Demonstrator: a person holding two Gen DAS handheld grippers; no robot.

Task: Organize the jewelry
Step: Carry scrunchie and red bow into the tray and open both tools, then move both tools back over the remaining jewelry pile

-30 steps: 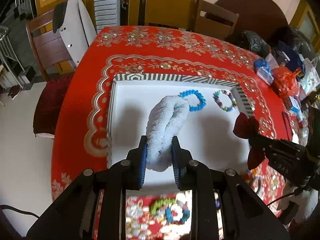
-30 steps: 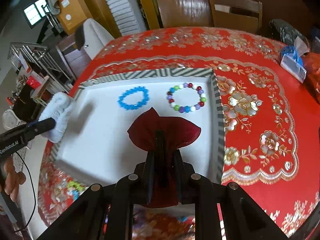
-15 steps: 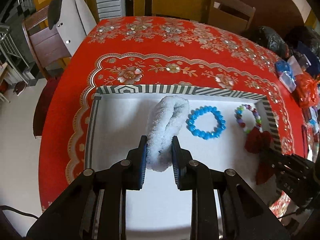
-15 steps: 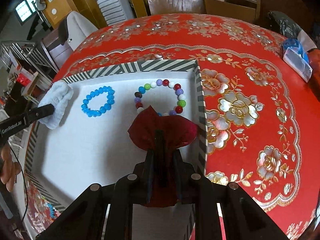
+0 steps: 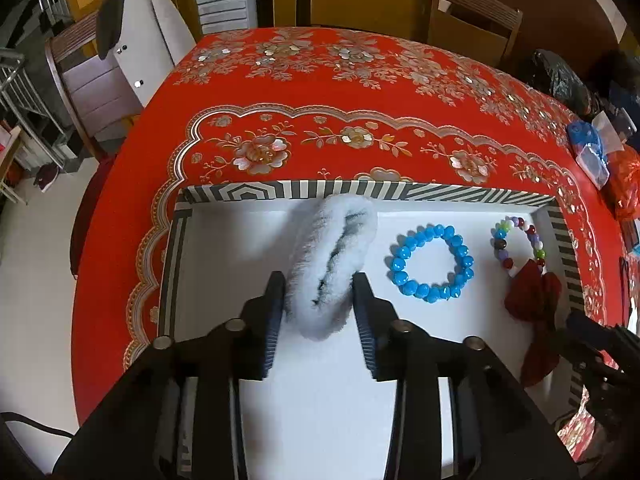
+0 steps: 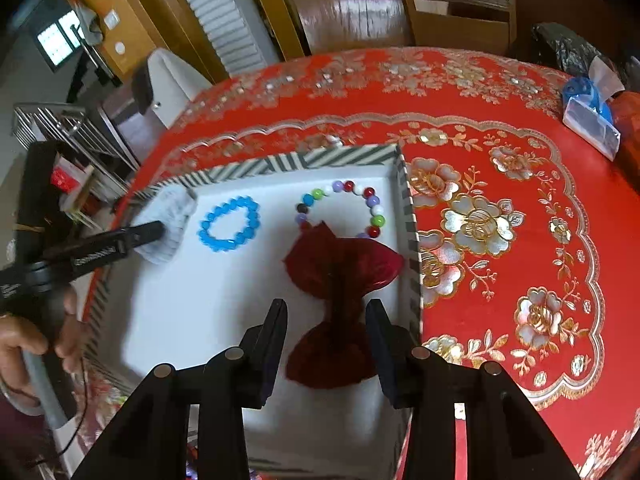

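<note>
A white tray with a striped rim [image 5: 360,190] [image 6: 408,208] sits on the red tablecloth. In it lie a blue bead bracelet [image 5: 424,294] [image 6: 230,245] and a multicoloured bead bracelet [image 5: 498,240] [image 6: 374,222]. A fluffy pale scrunchie [image 5: 332,248] [image 6: 172,216] rests at the tray's far left, between the fingers of my left gripper [image 5: 318,284], whose jaws are opening and hardly squeeze it. A dark red bow [image 6: 344,260] [image 5: 532,296] lies flat by the right wall. My right gripper [image 6: 327,308] straddles it, jaws opening with gaps on both sides.
The red floral tablecloth [image 5: 340,92] covers a round table with wooden chairs [image 6: 452,12] behind it. A blue packet [image 6: 588,120] and a black bag [image 5: 564,80] lie at the far right. A person's hand [image 6: 24,344] holds the left gripper's handle.
The left gripper carried the scrunchie down to the tray's far left. The right gripper brought the bow to the right wall. Both jaws have since widened, and both items now rest on the tray floor.
</note>
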